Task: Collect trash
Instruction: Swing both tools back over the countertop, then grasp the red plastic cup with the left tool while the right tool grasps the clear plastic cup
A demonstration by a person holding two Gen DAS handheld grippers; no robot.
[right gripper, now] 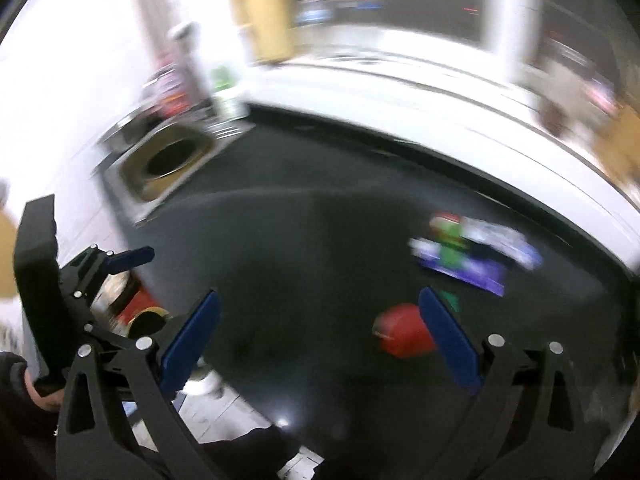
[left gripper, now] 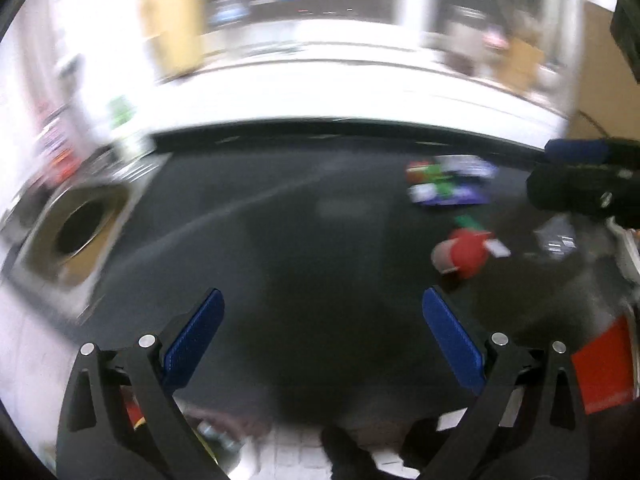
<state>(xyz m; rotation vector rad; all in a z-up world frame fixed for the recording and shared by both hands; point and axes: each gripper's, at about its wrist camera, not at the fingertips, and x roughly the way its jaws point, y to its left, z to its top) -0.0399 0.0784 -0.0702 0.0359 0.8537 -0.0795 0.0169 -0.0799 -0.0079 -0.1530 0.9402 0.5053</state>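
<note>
**What everything looks like it's made of**

Pretty blurry, but here goes. The table point(left gripper: 304, 216) is a dark, matt top, smooth with a faint sheen. The bin point(left gripper: 76, 236) at its corner has a brushed-metal look, dull gold round the hole. The red cup point(left gripper: 466, 254) looks like smooth plastic. The wrappers point(right gripper: 472, 252) seem glossy printed film. Gripper pads point(left gripper: 452, 340) are blue with a fine ribbed texture, on matt black plastic arms with shiny metal pins.
</note>
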